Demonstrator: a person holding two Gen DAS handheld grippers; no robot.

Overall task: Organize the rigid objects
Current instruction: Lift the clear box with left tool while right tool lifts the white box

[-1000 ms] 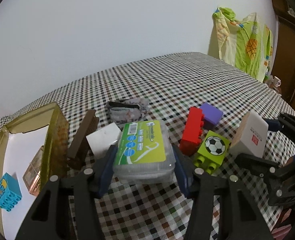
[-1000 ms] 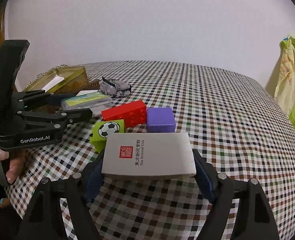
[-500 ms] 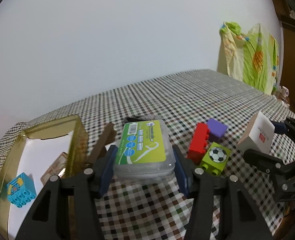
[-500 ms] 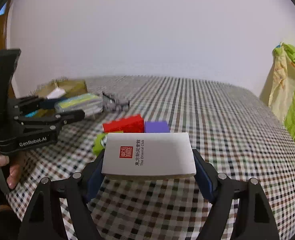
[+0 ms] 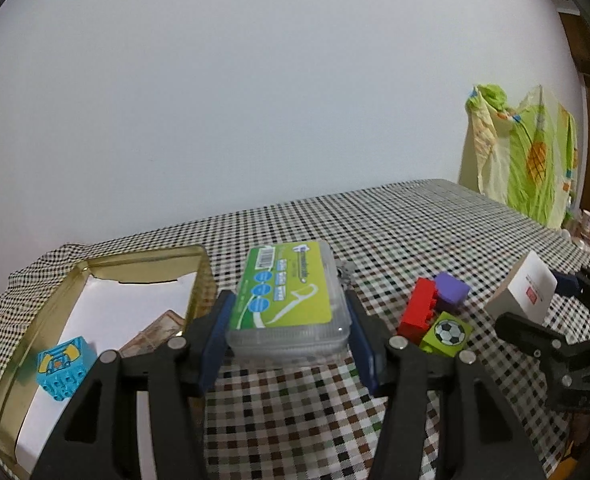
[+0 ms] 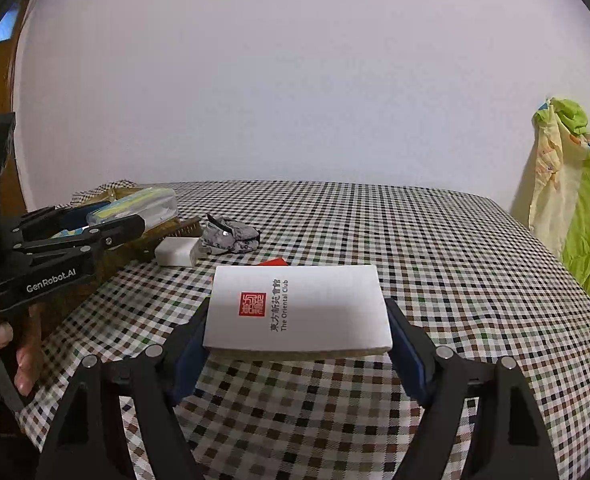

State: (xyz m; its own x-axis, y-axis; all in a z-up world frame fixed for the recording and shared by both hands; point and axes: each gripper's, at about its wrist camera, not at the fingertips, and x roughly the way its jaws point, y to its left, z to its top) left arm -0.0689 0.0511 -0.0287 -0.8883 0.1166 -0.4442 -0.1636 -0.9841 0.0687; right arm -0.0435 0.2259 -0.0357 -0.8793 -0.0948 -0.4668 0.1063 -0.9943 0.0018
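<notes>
On the white box (right gripper clamped): "The Oriental Club"

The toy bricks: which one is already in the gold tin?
The blue brick, alone inside the gold tin. The red, purple and green football bricks sit on the tablecloth.

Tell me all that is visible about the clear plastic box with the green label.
The clear plastic box is a flat, rounded-corner case of transparent plastic. Its lid carries a green and yellow label with a barcode, blue circles and a white curved drawing. It is closed, lid facing up, held off the checked tablecloth. The blue pads of the left tongs press on its two sides. It hangs beside the gold tin. Its contents cannot be made out.
</notes>
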